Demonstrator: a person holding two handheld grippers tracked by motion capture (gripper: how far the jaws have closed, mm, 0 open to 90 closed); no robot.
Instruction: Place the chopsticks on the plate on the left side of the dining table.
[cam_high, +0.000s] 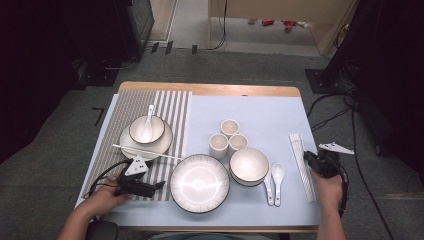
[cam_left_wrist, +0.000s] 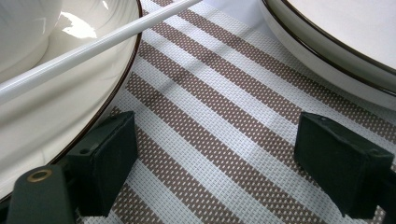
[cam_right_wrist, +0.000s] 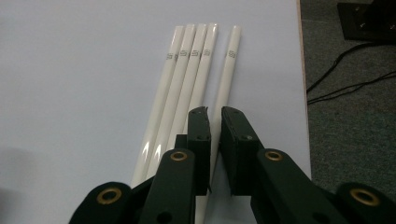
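Right gripper (cam_right_wrist: 215, 122) pinching the lone chopstick (cam_right_wrist: 228, 74) apart from the other four; printed marks near tips unreadable. Left gripper (cam_left_wrist: 217, 156) spread over striped placemat (cam_left_wrist: 224, 121).

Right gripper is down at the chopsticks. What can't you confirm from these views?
- Right gripper view: whether the pads press the lone chopstick; its near end is hidden behind the jaws.
- Chopstick markings: too small to read.
- High view: the hand covers that grip.

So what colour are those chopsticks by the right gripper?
White chopsticks, clearest in the right gripper view.
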